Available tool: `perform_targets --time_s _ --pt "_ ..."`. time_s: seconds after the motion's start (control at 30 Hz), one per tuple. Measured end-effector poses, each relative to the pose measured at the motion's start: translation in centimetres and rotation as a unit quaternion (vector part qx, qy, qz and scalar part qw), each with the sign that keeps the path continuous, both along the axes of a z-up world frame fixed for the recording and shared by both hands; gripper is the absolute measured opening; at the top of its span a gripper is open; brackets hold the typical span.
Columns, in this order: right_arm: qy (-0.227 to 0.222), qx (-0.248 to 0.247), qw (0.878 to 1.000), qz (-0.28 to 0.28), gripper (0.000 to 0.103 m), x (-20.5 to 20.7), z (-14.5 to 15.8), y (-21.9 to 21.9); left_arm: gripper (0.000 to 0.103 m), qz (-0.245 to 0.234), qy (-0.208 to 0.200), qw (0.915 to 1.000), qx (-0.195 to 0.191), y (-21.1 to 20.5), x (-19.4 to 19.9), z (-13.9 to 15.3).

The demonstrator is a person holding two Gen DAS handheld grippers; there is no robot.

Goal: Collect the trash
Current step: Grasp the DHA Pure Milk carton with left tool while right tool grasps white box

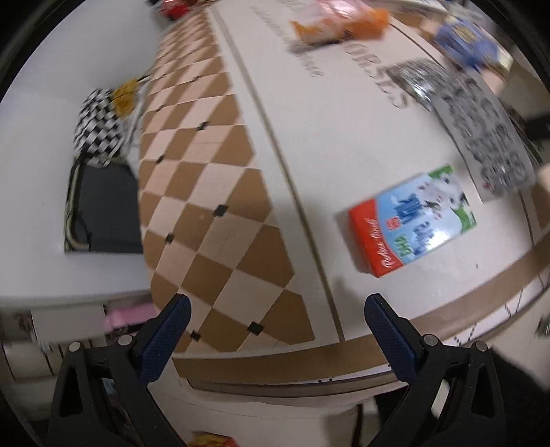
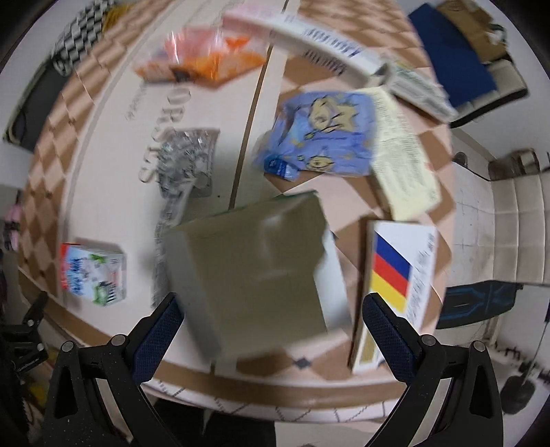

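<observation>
Trash lies on a table with a checkered cloth [image 1: 213, 192]. A red and blue milk carton [image 1: 412, 220] lies flat, ahead and right of my open, empty left gripper [image 1: 275, 309]; it also shows in the right wrist view [image 2: 92, 271]. An orange snack bag [image 1: 340, 20] [image 2: 202, 58], a silver foil wrapper [image 1: 474, 117] [image 2: 185, 161] and a blue wrapper [image 1: 464, 37] [image 2: 323, 137] lie farther back. My right gripper [image 2: 271, 306] is open, just before a grey-green box [image 2: 254, 271]. A box with blue, red and yellow stripes [image 2: 395, 282] lies to its right.
A yellow leaflet [image 2: 402, 154] and a long white box [image 2: 323, 44] lie at the table's far side. A checkered bag [image 1: 99, 127] sits on a white surface left of the table. A dark blue item [image 2: 450, 65] lies beyond the table. Tiled floor [image 2: 508, 220] is on the right.
</observation>
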State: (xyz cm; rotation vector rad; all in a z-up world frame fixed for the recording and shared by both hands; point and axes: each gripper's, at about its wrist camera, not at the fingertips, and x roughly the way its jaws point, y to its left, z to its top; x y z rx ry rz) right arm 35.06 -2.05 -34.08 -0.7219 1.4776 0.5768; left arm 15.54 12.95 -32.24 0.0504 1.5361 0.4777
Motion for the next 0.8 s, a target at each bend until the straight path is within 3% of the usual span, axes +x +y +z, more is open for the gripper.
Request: perform_targets --time_s 0.13,0.3,0.37,0.43,0.47,0.5,0.6,0.8 --pt "0.031 0.014 0.999 -0.009 0.093 0.6 -0.3 -0.6 0.103 -0.106 0.007 0.9942 -0.017 -2.8 1.6 1.1" --pt "0.053 0.022 0.997 -0.06 0.093 0.8 1.0 -4.9 0.103 -0.262 0.049 0.9637 -0.018 -7.3 4.5 -0.2" --pt "0.055 0.025 0.996 -0.073 0.091 0.7 1.1 -6.0 0.103 -0.29 0.068 0.9544 -0.019 -8.1 5.3 -1.3" --pt "0.056 0.025 0.995 -0.082 0.091 0.6 1.1 -6.8 0.095 -0.303 0.079 0.9494 -0.025 -8.3 6.0 -2.0" --pt "0.056 0.027 0.994 -0.087 0.09 0.7 1.0 -7.1 0.071 -0.306 0.083 0.9481 -0.029 -8.2 6.1 -2.4" --pt "0.053 0.027 0.994 -0.089 0.09 0.9 0.7 -7.3 0.057 -0.303 0.089 0.9483 -0.03 -8.0 6.4 -2.7" --pt "0.043 0.026 0.994 -0.096 0.09 0.4 0.9 -8.2 0.054 -0.315 0.083 0.9449 -0.035 -8.0 6.5 -2.6" --pt "0.002 0.044 0.994 -0.104 0.09 -1.0 1.8 -7.4 0.052 -0.287 0.039 0.957 -0.013 -7.7 5.8 -0.8"
